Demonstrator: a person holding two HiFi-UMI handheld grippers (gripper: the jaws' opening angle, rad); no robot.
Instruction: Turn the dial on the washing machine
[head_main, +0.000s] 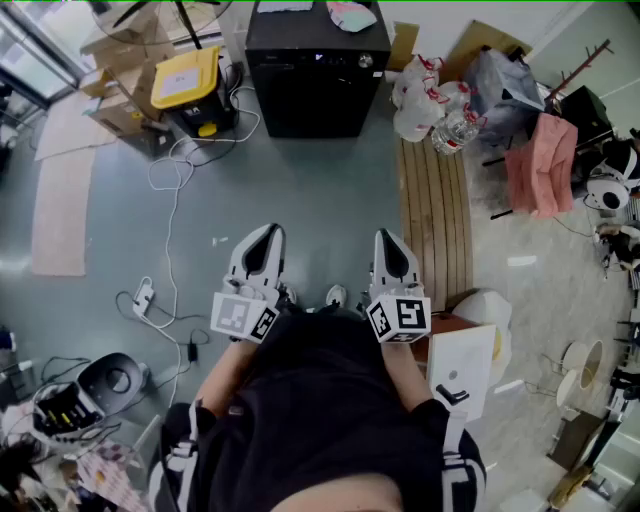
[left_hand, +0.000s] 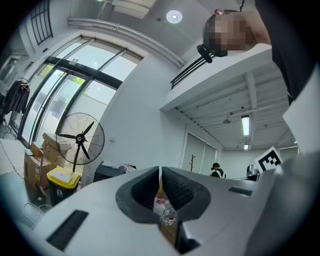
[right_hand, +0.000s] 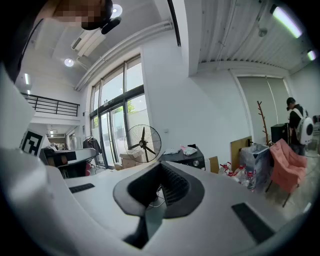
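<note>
The washing machine (head_main: 318, 70) is a black box standing at the far side of the grey floor, with a small round silver dial (head_main: 366, 61) near its top right corner. It also shows far off in the left gripper view as the dark washing machine (left_hand: 111, 170) and in the right gripper view as the washing machine (right_hand: 186, 158). My left gripper (head_main: 266, 236) and right gripper (head_main: 389, 242) are held side by side close to the person's body, well short of the machine. Both point toward it. The left gripper (left_hand: 160, 171) and right gripper (right_hand: 159, 166) have their pads together with nothing between them.
A yellow-lidded bin (head_main: 187, 80) and cardboard boxes stand left of the machine, with white cables (head_main: 170, 195) trailing over the floor. Right of the path lie a slatted wooden bench (head_main: 435, 215), bags of bottles (head_main: 430, 100), a pink cloth (head_main: 545, 165) and a white chair (head_main: 465, 365). A standing fan (left_hand: 80, 140) is near the windows.
</note>
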